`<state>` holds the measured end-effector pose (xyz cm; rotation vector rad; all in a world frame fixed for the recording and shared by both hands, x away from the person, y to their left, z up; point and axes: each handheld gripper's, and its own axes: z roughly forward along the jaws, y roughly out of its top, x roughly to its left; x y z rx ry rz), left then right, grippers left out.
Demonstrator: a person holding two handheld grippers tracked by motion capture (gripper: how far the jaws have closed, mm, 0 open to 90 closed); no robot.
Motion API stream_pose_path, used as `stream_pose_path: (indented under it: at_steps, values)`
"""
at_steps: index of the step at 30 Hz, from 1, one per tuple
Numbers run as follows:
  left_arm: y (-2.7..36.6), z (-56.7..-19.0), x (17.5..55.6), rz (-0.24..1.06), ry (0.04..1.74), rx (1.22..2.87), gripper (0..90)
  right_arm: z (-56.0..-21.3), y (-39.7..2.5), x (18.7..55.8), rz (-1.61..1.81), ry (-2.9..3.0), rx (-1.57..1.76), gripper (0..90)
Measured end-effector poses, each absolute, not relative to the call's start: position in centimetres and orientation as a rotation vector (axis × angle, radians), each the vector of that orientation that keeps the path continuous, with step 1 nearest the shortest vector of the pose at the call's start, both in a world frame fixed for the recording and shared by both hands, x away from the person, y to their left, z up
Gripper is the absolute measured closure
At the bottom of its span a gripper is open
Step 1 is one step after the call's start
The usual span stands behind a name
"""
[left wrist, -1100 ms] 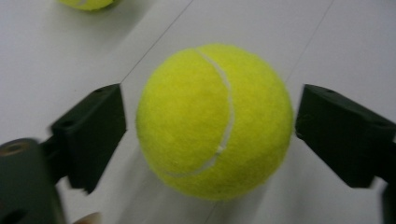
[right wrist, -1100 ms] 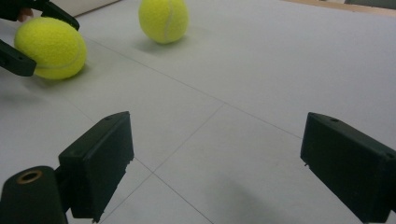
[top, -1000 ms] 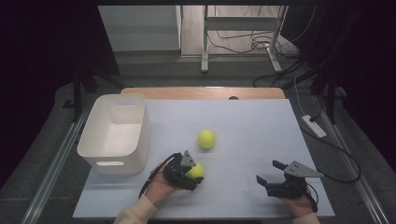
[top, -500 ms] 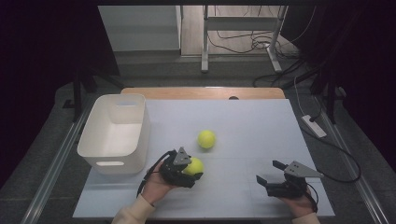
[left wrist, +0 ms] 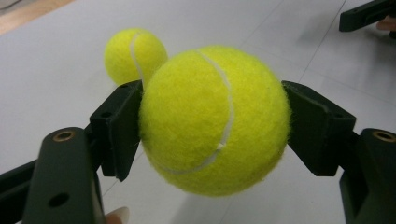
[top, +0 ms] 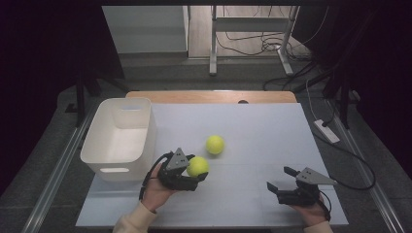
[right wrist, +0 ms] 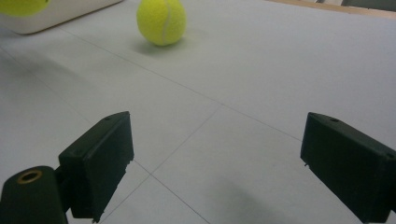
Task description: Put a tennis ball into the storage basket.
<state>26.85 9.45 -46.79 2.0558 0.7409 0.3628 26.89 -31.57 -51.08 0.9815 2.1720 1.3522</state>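
My left gripper is shut on a yellow tennis ball and holds it a little above the white table, just right of the white bin. In the left gripper view the held ball sits squeezed between both black jaws. A second tennis ball lies loose on the table beyond it, also seen as the far ball and the ball. My right gripper rests open near the table's front right, its jaws wide apart with nothing between them.
The white bin stands at the table's left side with nothing visible inside. A wooden strip edges the table's far side. Cables and a power strip lie on the floor to the right.
The left gripper has lifted slightly and shifted a little left toward the bin with the ball in it. The right gripper has stayed in place.
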Motion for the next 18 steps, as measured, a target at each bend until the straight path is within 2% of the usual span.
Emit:
stream_pose_path:
  at_steps: [18]
  values:
    - [11.0,-44.4,25.9,0.438,0.739,1.942,26.3,-51.1,-31.5,26.9,1.346,2.171,0.98,9.3]
